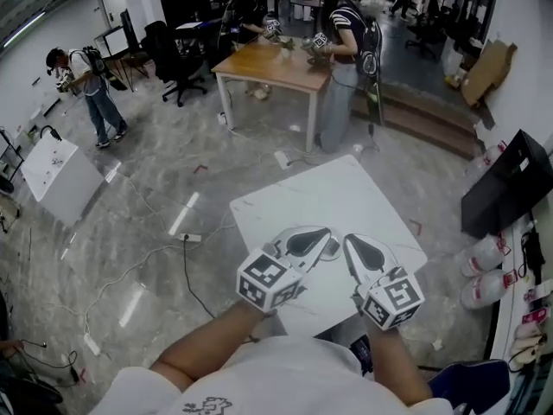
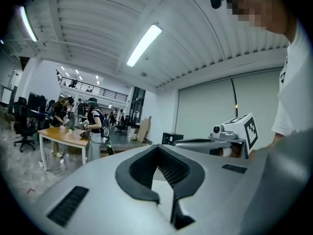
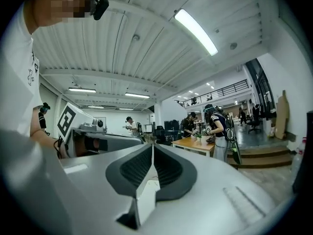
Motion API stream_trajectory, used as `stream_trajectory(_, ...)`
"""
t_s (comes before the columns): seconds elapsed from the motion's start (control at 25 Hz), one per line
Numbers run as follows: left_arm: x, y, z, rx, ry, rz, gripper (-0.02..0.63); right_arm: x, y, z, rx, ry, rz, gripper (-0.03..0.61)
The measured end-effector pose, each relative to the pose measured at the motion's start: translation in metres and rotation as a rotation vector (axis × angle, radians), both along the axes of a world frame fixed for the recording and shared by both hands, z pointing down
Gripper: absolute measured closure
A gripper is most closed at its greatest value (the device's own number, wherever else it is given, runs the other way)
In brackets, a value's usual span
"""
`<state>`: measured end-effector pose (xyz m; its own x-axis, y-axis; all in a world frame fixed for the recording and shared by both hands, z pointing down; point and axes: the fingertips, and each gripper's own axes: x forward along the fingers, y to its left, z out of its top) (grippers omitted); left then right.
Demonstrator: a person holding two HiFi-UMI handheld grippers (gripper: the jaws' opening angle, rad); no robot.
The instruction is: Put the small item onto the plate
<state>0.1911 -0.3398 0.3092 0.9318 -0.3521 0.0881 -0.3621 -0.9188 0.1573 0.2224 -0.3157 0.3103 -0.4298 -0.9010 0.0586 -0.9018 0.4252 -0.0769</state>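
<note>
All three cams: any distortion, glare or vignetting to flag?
Head view: heavy fisheye bend, light streaks glare off the glossy floor. Left gripper view: black round vignette, ceiling lamp blown out. Right gripper view: same vignette, strip light clipped too.

Long white ceiling strip lights (image 2: 144, 45) are lighting the hall brightly and evenly. The glossy grey marble floor (image 1: 147, 232) is throwing back pale streaks of glare. Wide-angle lenses are bending straight lines near the edges. Black corners are ringing both gripper views. The nearest grey casing of the left gripper (image 2: 157, 148) and right gripper (image 3: 152, 146) is showing slightly soft.
</note>
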Motion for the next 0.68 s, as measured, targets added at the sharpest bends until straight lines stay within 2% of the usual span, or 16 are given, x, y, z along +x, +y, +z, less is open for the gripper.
stream_trajectory(0.28, -0.044, 0.028, -0.031, 0.027, 0.026, 0.055, 0.607, -0.052, 0.032, -0.028, 0.031, -0.008, 0.055, 0.565)
stream_trajectory(0.68, -0.070, 0.041, -0.062, 0.057, 0.055, 0.077, 0.607, -0.081, 0.046, -0.064, 0.058, 0.010, 0.065, 0.568)
